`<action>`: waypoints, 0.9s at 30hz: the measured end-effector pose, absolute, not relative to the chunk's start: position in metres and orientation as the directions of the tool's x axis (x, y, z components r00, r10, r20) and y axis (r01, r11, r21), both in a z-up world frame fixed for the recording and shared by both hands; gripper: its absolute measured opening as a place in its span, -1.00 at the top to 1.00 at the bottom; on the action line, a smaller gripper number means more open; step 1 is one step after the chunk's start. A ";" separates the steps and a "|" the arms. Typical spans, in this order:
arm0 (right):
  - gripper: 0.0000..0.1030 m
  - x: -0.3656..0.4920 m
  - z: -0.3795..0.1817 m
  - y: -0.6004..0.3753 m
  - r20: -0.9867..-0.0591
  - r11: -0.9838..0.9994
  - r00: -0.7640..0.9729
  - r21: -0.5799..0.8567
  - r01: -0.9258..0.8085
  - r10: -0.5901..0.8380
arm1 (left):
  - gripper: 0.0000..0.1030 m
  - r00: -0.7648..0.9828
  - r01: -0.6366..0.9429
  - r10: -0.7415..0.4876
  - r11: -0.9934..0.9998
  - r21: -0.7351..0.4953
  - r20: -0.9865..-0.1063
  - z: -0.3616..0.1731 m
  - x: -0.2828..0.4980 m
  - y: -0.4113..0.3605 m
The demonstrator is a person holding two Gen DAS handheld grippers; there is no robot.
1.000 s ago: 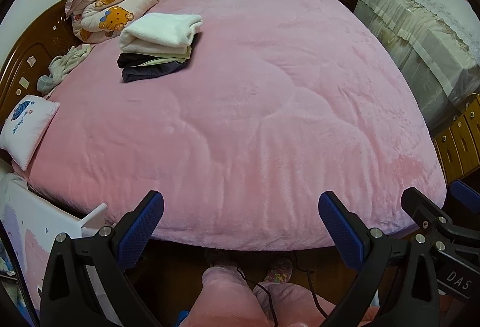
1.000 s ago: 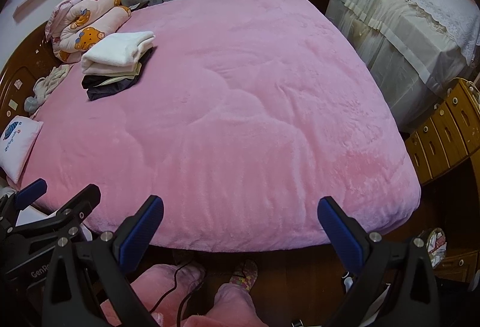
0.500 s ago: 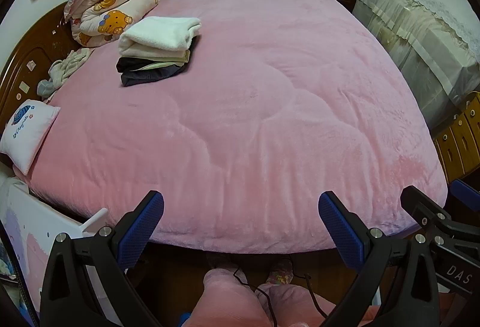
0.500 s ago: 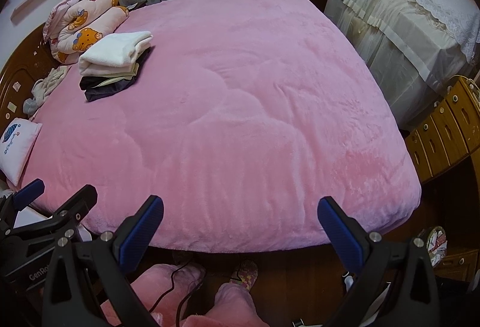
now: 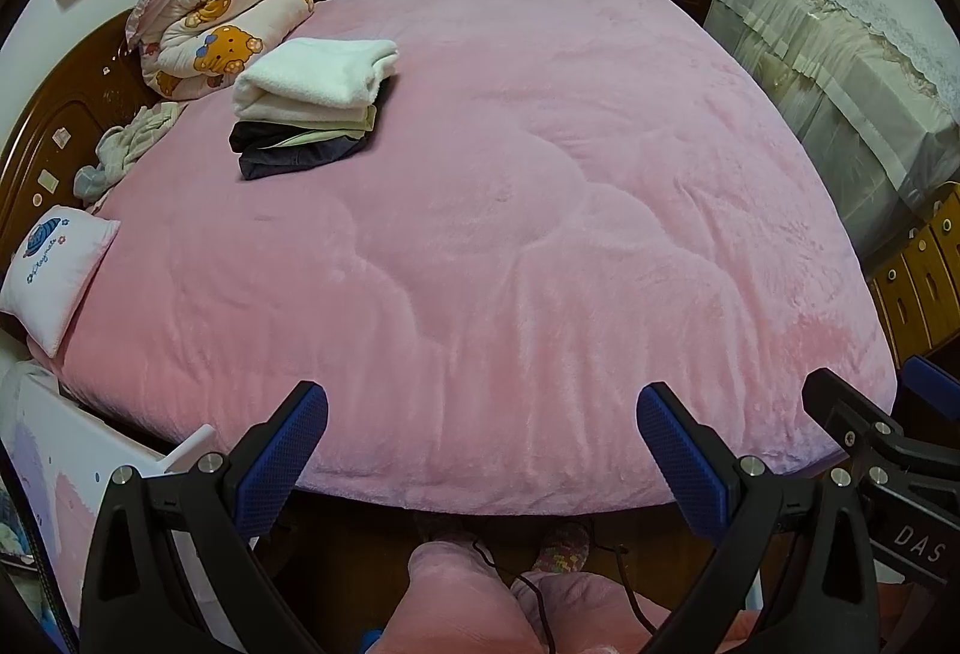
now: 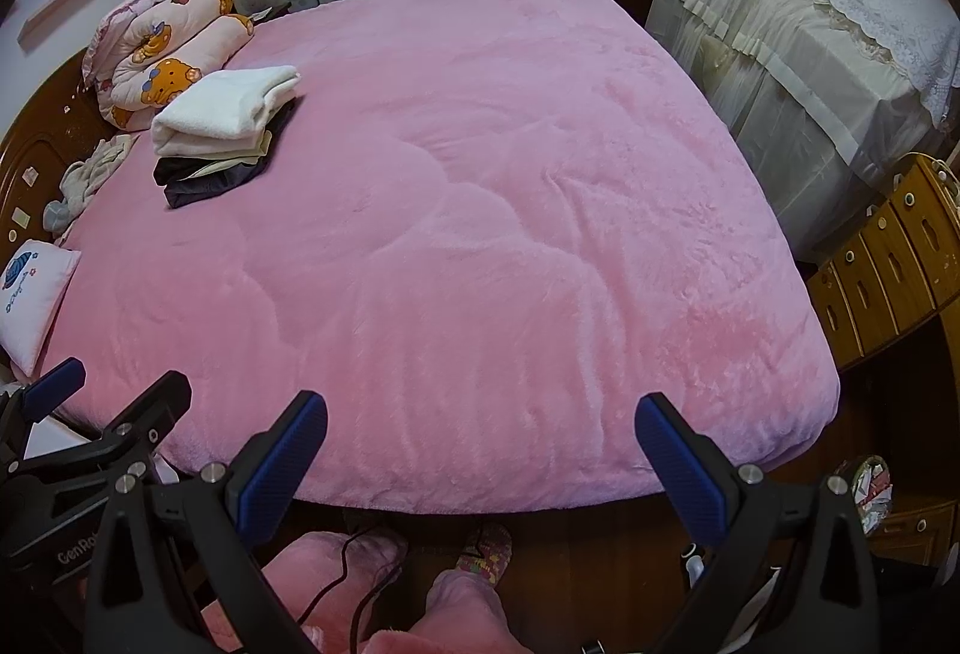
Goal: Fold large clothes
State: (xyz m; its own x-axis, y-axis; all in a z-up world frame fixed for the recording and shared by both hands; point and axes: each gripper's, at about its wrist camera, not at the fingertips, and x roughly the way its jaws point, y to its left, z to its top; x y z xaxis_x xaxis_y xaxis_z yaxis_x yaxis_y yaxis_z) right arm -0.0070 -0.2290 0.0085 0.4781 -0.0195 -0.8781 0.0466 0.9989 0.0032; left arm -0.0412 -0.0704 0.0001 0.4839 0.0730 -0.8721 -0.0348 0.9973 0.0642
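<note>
left wrist view: folded clothes (image 5: 309, 105) lie far beyond spread left gripper (image 5: 480, 444).

Your left gripper (image 5: 483, 450) is wide open, both blue pads (image 5: 282, 459) spread far apart, nothing between them. It hangs over the near edge of the bed (image 5: 540, 234), pointing fwd across it, not touching. Your right gripper (image 6: 480, 459) is same: jaws fully spread, empty, level, just above the bed's near edge. The two sit side by side, close; each shows at the other's frame edge. Your legs (image 5: 480, 606), in pink trousers, stand right at the bed's near side, below both grippers.
</note>
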 end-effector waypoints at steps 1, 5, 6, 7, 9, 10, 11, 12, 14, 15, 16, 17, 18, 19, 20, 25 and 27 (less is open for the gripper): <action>-0.99 -0.005 0.009 -0.231 -0.879 0.999 0.477 0.003 0.046 -0.019 | -0.98 0.484 -0.034 0.073 0.997 0.064 -0.872 0.000 -0.041 -0.070; -0.99 -0.003 0.009 -0.233 -0.879 0.999 0.477 0.002 0.046 -0.020 | -0.98 0.483 -0.031 0.073 0.997 0.067 -0.872 0.000 -0.039 -0.071; -0.99 -0.002 0.009 -0.234 -0.879 0.999 0.476 0.001 0.047 -0.021 | -0.98 0.484 -0.028 0.073 0.997 0.068 -0.872 0.000 -0.038 -0.070; -0.99 -0.001 0.009 -0.235 -0.880 0.999 0.475 0.002 0.048 -0.021 | -0.98 0.484 -0.026 0.072 0.997 0.068 -0.872 0.001 -0.037 -0.069; -0.99 0.001 0.009 -0.237 -0.880 0.999 0.475 0.002 0.050 -0.022 | -0.98 0.484 -0.024 0.070 0.997 0.067 -0.872 0.001 -0.036 -0.069; -0.99 0.002 0.009 -0.237 -0.879 0.999 0.475 0.001 0.051 -0.024 | -0.98 0.484 -0.022 0.069 0.998 0.067 -0.872 0.000 -0.036 -0.069; -0.99 0.002 0.009 -0.236 -0.879 0.999 0.475 0.000 0.052 -0.025 | -0.98 0.484 -0.022 0.070 0.997 0.067 -0.872 0.001 -0.035 -0.069; -0.99 0.002 0.008 -0.235 -0.879 0.999 0.475 -0.001 0.054 -0.026 | -0.98 0.484 -0.022 0.071 0.997 0.069 -0.872 0.001 -0.035 -0.069; -0.99 0.002 0.008 -0.235 -0.879 0.999 0.476 0.000 0.053 -0.026 | -0.98 0.485 -0.022 0.071 0.997 0.069 -0.871 0.001 -0.034 -0.069; -0.99 0.002 0.008 -0.236 -0.879 0.999 0.475 0.000 0.053 -0.025 | -0.98 0.485 -0.022 0.071 0.997 0.069 -0.872 0.001 -0.034 -0.069; -0.99 0.002 0.008 -0.236 -0.879 0.999 0.475 -0.001 0.053 -0.026 | -0.98 0.484 -0.023 0.071 0.997 0.069 -0.872 0.001 -0.034 -0.069; -0.99 0.002 0.008 -0.236 -0.880 0.999 0.475 -0.002 0.053 -0.027 | -0.98 0.484 -0.023 0.072 0.997 0.069 -0.872 0.001 -0.034 -0.070; -0.99 0.003 0.008 -0.236 -0.880 0.999 0.474 -0.002 0.053 -0.027 | -0.98 0.484 -0.023 0.072 0.997 0.069 -0.872 0.001 -0.034 -0.070; -0.99 0.002 0.008 -0.236 -0.880 0.999 0.475 -0.001 0.053 -0.026 | -0.98 0.484 -0.024 0.072 0.997 0.069 -0.872 0.001 -0.034 -0.070; -0.99 0.002 0.008 -0.235 -0.879 0.999 0.475 -0.001 0.053 -0.026 | -0.98 0.485 -0.024 0.072 0.997 0.069 -0.872 0.001 -0.034 -0.070; -0.99 0.002 0.008 -0.235 -0.880 0.999 0.475 -0.002 0.053 -0.027 | -0.98 0.484 -0.024 0.073 0.997 0.070 -0.872 0.001 -0.034 -0.070; -0.99 0.001 0.008 -0.234 -0.880 0.999 0.474 0.000 0.054 -0.026 | -0.98 0.485 -0.024 0.074 0.997 0.071 -0.872 0.001 -0.034 -0.071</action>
